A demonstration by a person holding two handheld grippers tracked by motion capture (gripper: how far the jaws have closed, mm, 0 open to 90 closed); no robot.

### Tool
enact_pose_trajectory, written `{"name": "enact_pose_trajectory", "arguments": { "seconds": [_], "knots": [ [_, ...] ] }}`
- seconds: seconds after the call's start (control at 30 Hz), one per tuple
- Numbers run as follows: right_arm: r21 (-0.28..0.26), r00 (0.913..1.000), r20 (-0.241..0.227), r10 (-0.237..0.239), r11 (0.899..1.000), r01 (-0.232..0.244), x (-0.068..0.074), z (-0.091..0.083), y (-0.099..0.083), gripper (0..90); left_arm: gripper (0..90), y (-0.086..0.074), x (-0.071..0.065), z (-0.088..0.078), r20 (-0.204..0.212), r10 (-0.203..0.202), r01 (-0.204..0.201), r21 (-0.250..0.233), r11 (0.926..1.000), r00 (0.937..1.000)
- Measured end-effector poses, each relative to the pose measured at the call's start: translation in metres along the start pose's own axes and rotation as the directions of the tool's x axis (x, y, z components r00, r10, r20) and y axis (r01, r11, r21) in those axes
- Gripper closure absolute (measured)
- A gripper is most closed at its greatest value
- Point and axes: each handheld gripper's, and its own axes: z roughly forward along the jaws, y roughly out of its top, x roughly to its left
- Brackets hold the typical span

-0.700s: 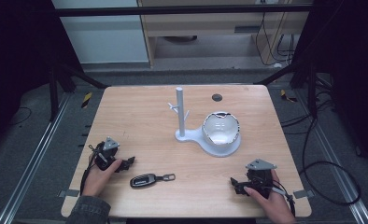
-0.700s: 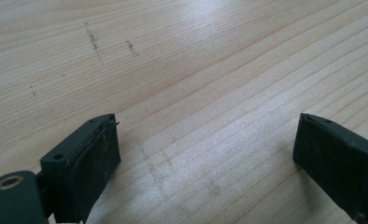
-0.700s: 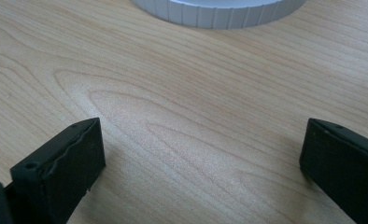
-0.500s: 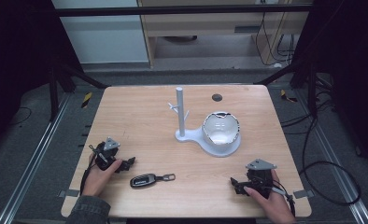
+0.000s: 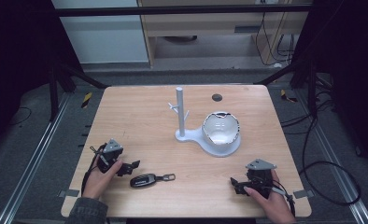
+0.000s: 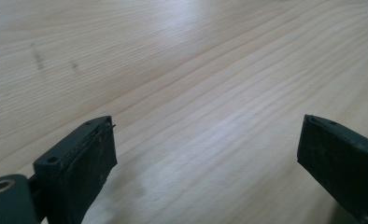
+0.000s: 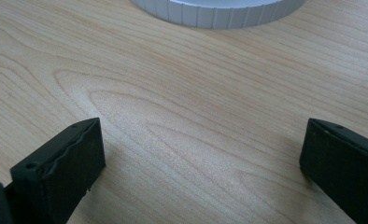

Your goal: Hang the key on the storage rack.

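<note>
A black car key fob with a metal ring lies on the wooden table near the front. My left gripper rests on the table just left of the fob, its jaws pointing right toward it. In the left gripper view that gripper is open over bare wood. My right gripper sits at the front right, pointing left. In the right gripper view it is open with nothing between its fingers, and the stand's ribbed base lies ahead.
A grey stand with an upright post, small pegs and a round white dish occupies the middle of the table. A dark round hole marks the far edge. Dark floor and frame rails surround the table.
</note>
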Motion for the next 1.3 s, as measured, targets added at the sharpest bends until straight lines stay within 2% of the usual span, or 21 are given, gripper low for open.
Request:
{"name": "enact_pose_trajectory", "arguments": {
  "seconds": [0.13, 0.23, 0.4, 0.53, 0.6, 0.67, 0.7, 0.73, 0.77, 0.8, 0.83, 0.93, 0.97, 1.0, 1.03, 1.07, 1.13, 1.17, 1.2, 1.23, 1.3],
  "knots": [
    [0.000, 1.0000, 0.000, -0.002, 1.000, 0.002, 0.000, 0.000, 0.000, 0.4, 4.0, 0.004, -0.014, -0.003, 0.023, 0.033, -0.033, -0.007, 0.9994, 0.9992],
    [0.000, 1.0000, 0.000, -0.002, 1.000, 0.002, 0.000, 0.000, 0.000, 0.4, 4.0, 0.009, -0.032, -0.005, 0.055, 0.074, -0.073, -0.011, 0.9972, 0.9958],
    [0.000, 1.0000, 0.000, 0.000, 1.000, 0.000, 0.000, 0.000, 0.000, 0.4, 4.8, 0.022, -0.046, -0.007, 0.098, 0.082, -0.081, -0.018, 0.9965, 0.9917],
    [0.000, 1.0000, -0.001, 0.000, 1.000, 0.000, 0.000, 0.000, 0.000, 0.4, 4.6, 0.036, -0.064, -0.005, 0.147, 0.130, -0.132, 0.002, 0.9912, 0.9806],
    [-0.001, 1.0000, -0.005, 0.000, 1.000, 0.000, 0.000, 0.000, 0.000, 0.4, 4.6, 0.041, -0.070, 0.001, 0.160, 0.158, -0.167, 0.040, 0.9852, 0.9743],
    [-0.001, 1.0000, -0.005, 0.000, 1.000, 0.000, 0.000, 0.000, 0.000, 0.4, 4.6, 0.045, -0.075, 0.005, 0.163, 0.196, -0.212, 0.086, 0.9735, 0.9671],
    [-0.001, 1.0000, -0.005, 0.000, 1.000, 0.000, 0.000, 0.000, 0.000, 0.4, 4.7, 0.049, -0.079, 0.008, 0.163, 0.229, -0.249, 0.113, 0.9618, 0.9596],
    [-0.001, 1.0000, -0.005, -0.001, 1.000, 0.001, 0.000, 0.000, 0.000, 0.4, 4.6, 0.049, -0.079, 0.008, 0.163, 0.229, -0.249, 0.113, 0.9618, 0.9596],
    [-0.001, 1.0000, -0.005, -0.001, 1.000, 0.001, 0.000, 0.000, 0.000, 0.4, 4.5, 0.056, -0.086, 0.010, 0.180, 0.274, -0.302, 0.154, 0.9407, 0.9446],
    [-0.001, 1.0000, -0.005, 0.000, 1.000, 0.000, 0.000, 0.000, 0.000, 0.4, 4.4, 0.060, -0.089, 0.011, 0.186, 0.289, -0.321, 0.174, 0.9309, 0.9389],
    [-0.001, 1.0000, -0.005, 0.000, 1.000, 0.000, 0.000, 0.000, 0.000, 0.4, 4.4, 0.063, -0.091, 0.011, 0.191, 0.313, -0.348, 0.195, 0.9168, 0.9303],
    [-0.001, 1.0000, -0.005, -0.001, 1.000, 0.001, 0.000, 0.000, 0.000, 0.4, 5.5, 0.072, -0.100, 0.013, 0.201, 0.350, -0.393, 0.240, 0.8877, 0.9147],
    [0.000, 1.0000, -0.003, -0.004, 1.000, 0.004, 0.000, 0.000, 0.000, 0.4, 5.5, 0.072, -0.100, 0.013, 0.201, 0.350, -0.393, 0.240, 0.8877, 0.9147],
    [0.000, 1.0000, -0.007, 0.001, 1.000, -0.001, 0.000, 0.000, 0.000, 0.4, 5.5, 0.076, -0.104, 0.014, 0.212, 0.361, -0.410, 0.270, 0.8712, 0.9080],
    [0.000, 1.0000, -0.007, 0.001, 1.000, -0.001, 0.000, 0.000, 0.000, 0.4, 5.5, 0.076, -0.104, 0.014, 0.212, 0.361, -0.410, 0.270, 0.8712, 0.9080],
    [-0.002, 1.0000, -0.004, -0.004, 1.000, 0.004, 0.000, 0.000, 0.000, 0.4, 5.6, 0.079, -0.109, 0.017, 0.224, 0.381, -0.436, 0.307, 0.8459, 0.8970],
    [-0.002, 1.0000, -0.005, -0.004, 1.000, 0.004, 0.000, 0.000, 0.000, 0.4, 7.3, 0.082, -0.114, 0.020, 0.249, 0.404, -0.470, 0.351, 0.8098, 0.8804],
    [-0.001, 1.0000, -0.004, -0.006, 1.000, 0.006, -0.001, 0.000, 0.000, 0.4, 8.5, 0.083, -0.116, 0.021, 0.257, 0.415, -0.485, 0.363, 0.7952, 0.8726],
    [-0.001, 1.0000, -0.004, -0.006, 1.000, 0.006, -0.001, 0.000, 0.000, 0.4, 10.8, 0.083, -0.116, 0.021, 0.257, 0.415, -0.485, 0.363, 0.7952, 0.8726],
    [-0.001, 1.0000, -0.005, -0.008, 1.000, 0.008, -0.001, 0.000, 0.000, 0.4, 16.4, 0.085, -0.121, 0.024, 0.285, 0.445, -0.527, 0.396, 0.7519, 0.8488],
    [-0.001, 1.0000, -0.006, -0.007, 1.000, 0.007, -0.001, 0.000, 0.000, 0.4, 20.0, 0.087, -0.124, 0.028, 0.305, 0.451, -0.544, 0.424, 0.7241, 0.8384]
  ]
}}
